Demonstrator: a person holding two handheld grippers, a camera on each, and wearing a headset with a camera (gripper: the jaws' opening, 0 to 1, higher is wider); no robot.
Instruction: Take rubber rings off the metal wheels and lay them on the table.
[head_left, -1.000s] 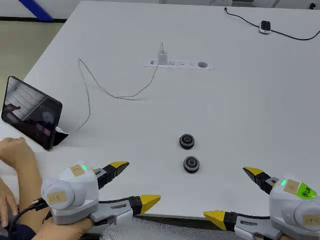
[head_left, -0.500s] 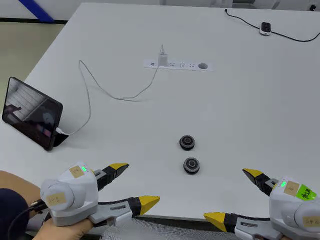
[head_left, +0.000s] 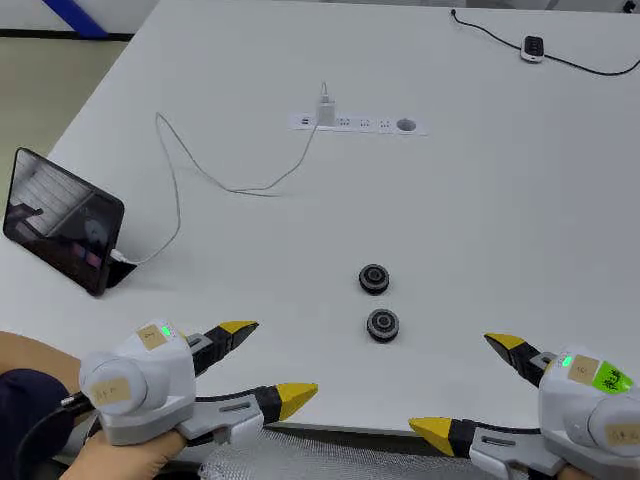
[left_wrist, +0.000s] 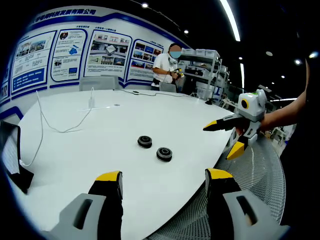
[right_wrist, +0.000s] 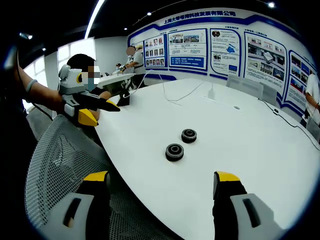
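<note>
While near wheel (head_left: 382, 325) and far wheel (head_left: 374, 279) lie flat, hubs up | left hand-held gripper (head_left: 270, 360) apart | right hand-held gripper (head_left: 465, 385) apart

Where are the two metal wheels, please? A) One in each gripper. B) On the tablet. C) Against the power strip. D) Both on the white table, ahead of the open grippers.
D: the far wheel and the near wheel lie apart on the white table, the left gripper and right gripper open, touching neither.

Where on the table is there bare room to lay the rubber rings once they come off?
Bare table right of the far wheel and near wheel, and between them and the cable. Crowded only at the tablet and power strip.
</note>
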